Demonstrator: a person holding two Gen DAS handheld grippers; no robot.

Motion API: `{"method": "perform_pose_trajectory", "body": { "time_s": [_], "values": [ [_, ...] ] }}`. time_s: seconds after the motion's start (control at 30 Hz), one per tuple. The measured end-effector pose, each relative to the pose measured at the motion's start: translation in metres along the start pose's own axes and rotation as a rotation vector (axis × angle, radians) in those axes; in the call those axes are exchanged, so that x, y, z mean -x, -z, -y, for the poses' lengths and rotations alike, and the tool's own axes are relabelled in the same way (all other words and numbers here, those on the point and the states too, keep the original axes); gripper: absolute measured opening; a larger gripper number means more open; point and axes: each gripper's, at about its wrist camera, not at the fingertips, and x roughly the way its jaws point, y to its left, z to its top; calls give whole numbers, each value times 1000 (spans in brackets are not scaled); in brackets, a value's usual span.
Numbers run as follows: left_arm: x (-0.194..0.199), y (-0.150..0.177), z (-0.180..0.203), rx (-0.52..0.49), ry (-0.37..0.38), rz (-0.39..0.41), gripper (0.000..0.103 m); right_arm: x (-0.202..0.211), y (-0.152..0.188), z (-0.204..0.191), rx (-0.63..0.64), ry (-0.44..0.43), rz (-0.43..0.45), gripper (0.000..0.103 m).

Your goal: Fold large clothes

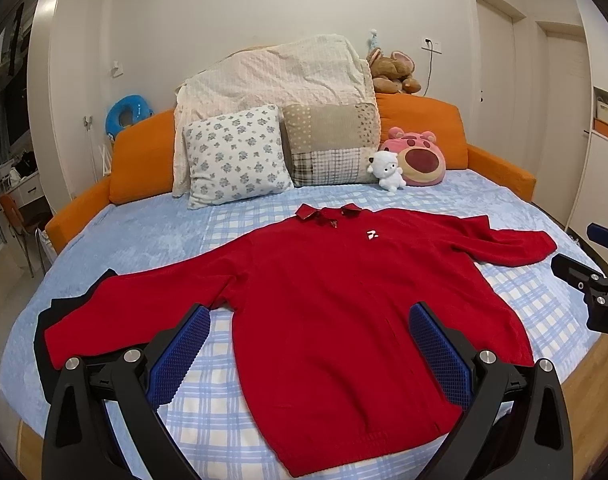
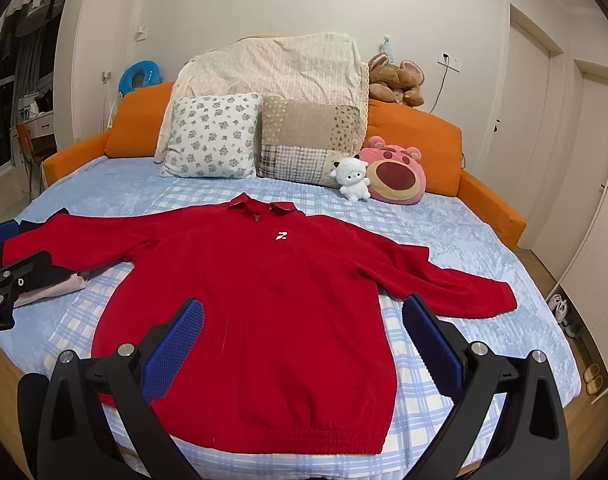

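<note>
A large red collared sweater (image 1: 336, 304) lies flat, front up, on the blue checked bed, with both sleeves spread out; it also shows in the right wrist view (image 2: 264, 300). My left gripper (image 1: 310, 324) is open and empty, held above the sweater's lower left part. My right gripper (image 2: 302, 316) is open and empty, above the sweater's lower right part. Each gripper shows at the edge of the other's view: the right gripper (image 1: 596, 280) and the left gripper (image 2: 4, 276).
Dark and pale clothes (image 2: 60, 280) lie under the left sleeve. Two pillows (image 1: 236, 156), a cream blanket (image 1: 280, 72) and plush toys (image 1: 418, 158) sit at the orange headboard (image 1: 144, 152). Shoes (image 2: 560, 308) are on the floor at right.
</note>
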Motion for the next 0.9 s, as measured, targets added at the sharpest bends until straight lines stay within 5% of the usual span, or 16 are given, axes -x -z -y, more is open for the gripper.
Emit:
{"method": "perform_pose_trajectory", "body": {
  "time_s": [0.9],
  "values": [
    [-3,8,-10,-5,8,2,101,0,-1,-4,4,17,-3,98]
  ]
}}
